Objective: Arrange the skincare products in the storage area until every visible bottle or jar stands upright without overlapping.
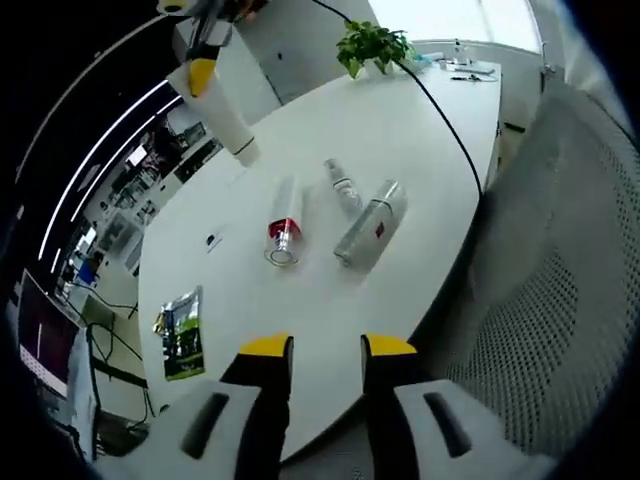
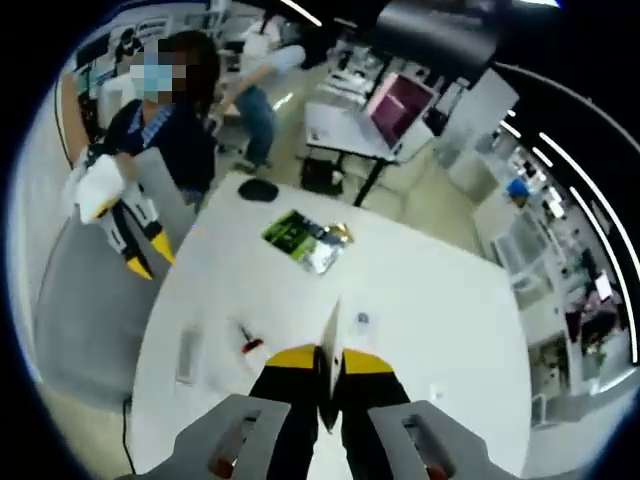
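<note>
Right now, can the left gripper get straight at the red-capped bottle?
Probably yes. The left gripper is open, and only bare white table lies between it and the red-capped bottle, which lies on its side.

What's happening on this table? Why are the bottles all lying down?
A person is tidying skincare bottles with a gripper in each hand. The right gripper is closed on a white tube, holding it above the white table. The left gripper is open and empty, hovering near the table's edge. Three bottles lie on their sides: a red-capped bottle, a small spray bottle and a silver bottle.
</note>
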{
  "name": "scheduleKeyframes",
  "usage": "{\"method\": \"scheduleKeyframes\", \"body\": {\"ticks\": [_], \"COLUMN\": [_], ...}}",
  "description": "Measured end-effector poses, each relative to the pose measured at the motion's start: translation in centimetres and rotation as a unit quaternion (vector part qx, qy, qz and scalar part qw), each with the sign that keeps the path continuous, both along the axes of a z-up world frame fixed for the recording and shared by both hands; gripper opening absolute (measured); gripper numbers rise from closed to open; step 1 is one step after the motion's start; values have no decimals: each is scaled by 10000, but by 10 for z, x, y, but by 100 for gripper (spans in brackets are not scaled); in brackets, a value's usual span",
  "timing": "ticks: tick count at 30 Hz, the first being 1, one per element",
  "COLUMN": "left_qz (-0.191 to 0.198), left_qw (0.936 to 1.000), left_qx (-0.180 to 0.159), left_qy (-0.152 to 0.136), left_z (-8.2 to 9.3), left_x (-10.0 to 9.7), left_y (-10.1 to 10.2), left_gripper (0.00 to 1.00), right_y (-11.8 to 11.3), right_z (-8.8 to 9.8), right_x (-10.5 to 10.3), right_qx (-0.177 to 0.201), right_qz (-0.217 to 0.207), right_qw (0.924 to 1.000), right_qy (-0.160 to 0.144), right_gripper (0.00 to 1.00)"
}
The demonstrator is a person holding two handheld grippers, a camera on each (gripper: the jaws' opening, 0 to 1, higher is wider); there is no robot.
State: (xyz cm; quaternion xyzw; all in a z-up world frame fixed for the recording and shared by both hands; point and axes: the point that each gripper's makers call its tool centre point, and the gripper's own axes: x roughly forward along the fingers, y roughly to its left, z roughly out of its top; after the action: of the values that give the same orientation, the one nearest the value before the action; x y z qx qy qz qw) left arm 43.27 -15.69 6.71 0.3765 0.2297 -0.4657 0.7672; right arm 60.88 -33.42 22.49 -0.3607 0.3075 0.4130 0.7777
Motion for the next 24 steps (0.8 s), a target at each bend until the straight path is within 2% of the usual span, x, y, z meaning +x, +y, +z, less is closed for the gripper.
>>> {"method": "scheduleKeyframes", "body": {"ticks": [11,16,24], "left_qz": [49,75,106], "left_qw": [9999,9998,9995], "left_qx": [108,160,256], "left_qy": [68,100,168], "left_z": [-5,-7,-11], "left_x": [0,0,0], "left_y": [2,4,6], "left_gripper": [24,23,22], "right_y": [-30,-44,-52], "right_z": [-34,-54,-72], "right_x": [34,53,71], "right_qx": [-14,122,271], "right_qz": [-270,-510,-609], "right_qw": [9993,9977,9955], "right_qy": [257,427,676], "right_gripper": [0,0,0]}}
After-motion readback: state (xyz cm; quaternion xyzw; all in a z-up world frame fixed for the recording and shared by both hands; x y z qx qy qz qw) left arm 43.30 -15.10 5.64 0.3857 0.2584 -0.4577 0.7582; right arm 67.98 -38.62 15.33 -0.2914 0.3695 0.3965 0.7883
